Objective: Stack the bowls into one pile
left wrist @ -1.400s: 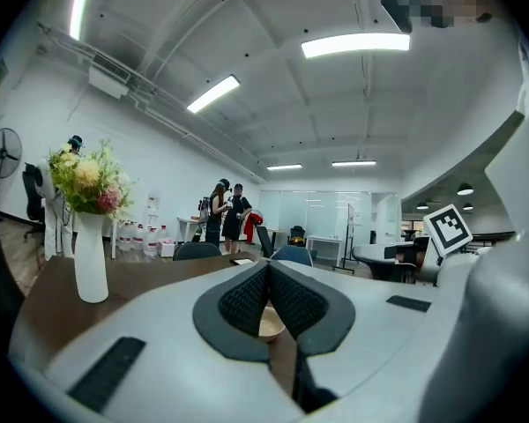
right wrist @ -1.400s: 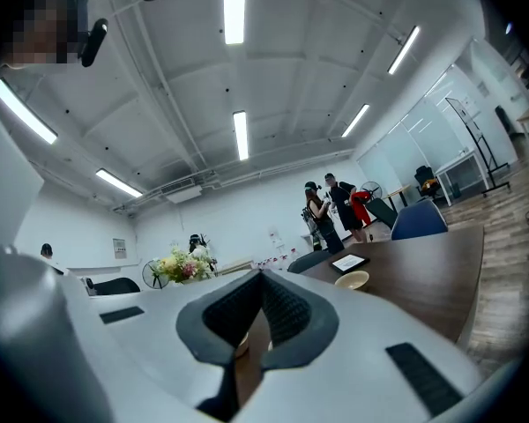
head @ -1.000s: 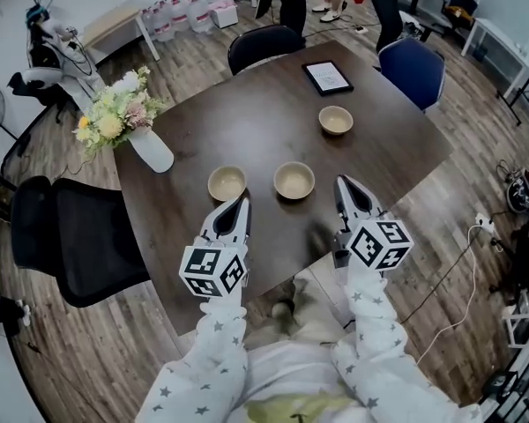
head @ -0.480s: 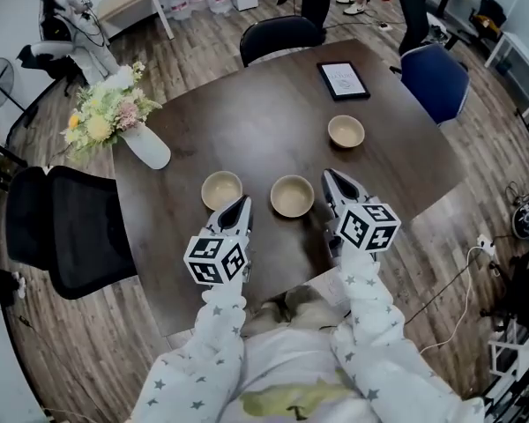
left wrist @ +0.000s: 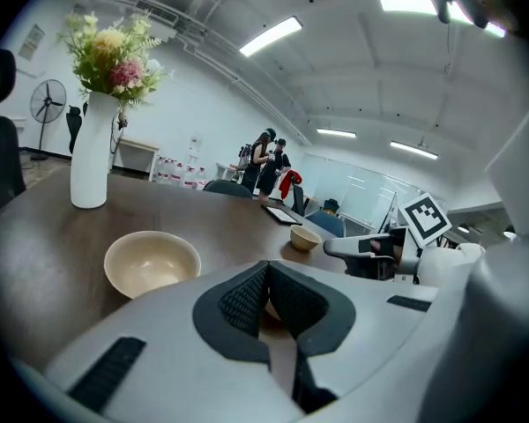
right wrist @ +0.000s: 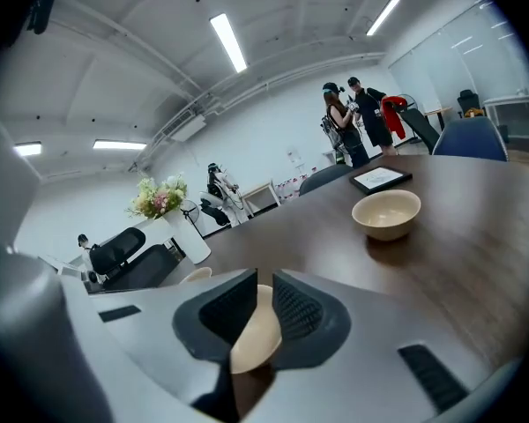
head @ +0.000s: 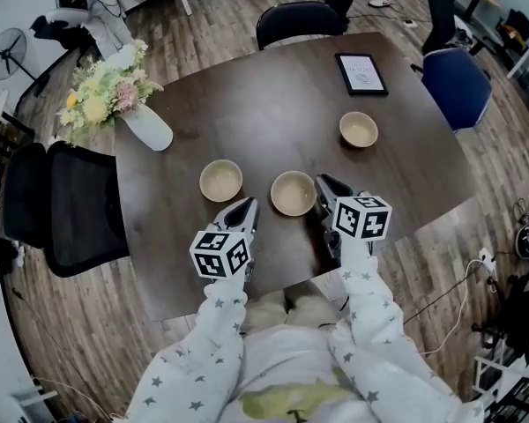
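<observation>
Bright, even light from ceiling strips (right wrist: 229, 42); soft shadows on table (head: 247, 122). Strong fisheye warp w/ dark corners.

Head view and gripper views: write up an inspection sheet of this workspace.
Surface: dark wood table.
Job's things: three beige bowls, upright, apart, none stacked: left bowl, middle bowl, far bowl.
Clutter: vase of flowers at the left edge; tablet at the far side.
Grippers: left gripper shut, empty, near the left bowl; right gripper jaws nearly together, empty, beside the middle bowl.
Cables: white cable on the floor, right.
Surroundings: black chair, blue chair, fan, people beyond.
</observation>
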A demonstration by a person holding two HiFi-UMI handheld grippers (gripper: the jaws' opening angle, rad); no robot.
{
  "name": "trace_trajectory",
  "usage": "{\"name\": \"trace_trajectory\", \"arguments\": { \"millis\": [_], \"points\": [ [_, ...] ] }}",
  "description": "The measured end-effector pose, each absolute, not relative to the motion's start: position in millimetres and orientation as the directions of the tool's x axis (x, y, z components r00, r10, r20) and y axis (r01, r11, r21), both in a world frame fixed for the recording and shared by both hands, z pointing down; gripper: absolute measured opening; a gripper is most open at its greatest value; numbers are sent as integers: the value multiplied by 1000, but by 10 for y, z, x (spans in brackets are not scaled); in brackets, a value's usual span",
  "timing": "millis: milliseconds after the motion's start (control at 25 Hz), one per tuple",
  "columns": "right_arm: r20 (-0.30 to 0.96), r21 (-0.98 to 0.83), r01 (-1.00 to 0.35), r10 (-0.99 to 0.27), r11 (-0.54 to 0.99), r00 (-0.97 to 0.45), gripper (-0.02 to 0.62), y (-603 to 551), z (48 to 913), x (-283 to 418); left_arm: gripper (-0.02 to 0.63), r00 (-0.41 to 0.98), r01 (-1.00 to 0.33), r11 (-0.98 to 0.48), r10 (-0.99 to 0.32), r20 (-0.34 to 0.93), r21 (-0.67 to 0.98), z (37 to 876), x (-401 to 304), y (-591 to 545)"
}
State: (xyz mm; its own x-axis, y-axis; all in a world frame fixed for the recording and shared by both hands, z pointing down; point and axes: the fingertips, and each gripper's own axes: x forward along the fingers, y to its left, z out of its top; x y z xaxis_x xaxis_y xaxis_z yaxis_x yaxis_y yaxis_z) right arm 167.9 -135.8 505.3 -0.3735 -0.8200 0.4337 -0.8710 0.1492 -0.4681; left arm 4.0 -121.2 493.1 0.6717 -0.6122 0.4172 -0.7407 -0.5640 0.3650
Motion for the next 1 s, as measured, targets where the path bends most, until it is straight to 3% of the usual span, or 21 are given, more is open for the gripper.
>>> {"name": "trace_trajectory", "arguments": {
  "millis": [120,440,1000],
  "points": [
    [462,-496,-859,-798,131,-388,101,-1374,5194,1630,25,666,-745,-554,-599,445,370,5052,6,-1186],
    [538,-499,-863,-752,80,-381,173,-1396,5511,1582,25,679,-733,-537,-544,493,418,5270,18,-1123],
    [647,-440,-898,-685,22,-334,158,-1509,5811,1482,25,692,-720,-531,-511,510,446,5425,34,-1145]
  ]
}}
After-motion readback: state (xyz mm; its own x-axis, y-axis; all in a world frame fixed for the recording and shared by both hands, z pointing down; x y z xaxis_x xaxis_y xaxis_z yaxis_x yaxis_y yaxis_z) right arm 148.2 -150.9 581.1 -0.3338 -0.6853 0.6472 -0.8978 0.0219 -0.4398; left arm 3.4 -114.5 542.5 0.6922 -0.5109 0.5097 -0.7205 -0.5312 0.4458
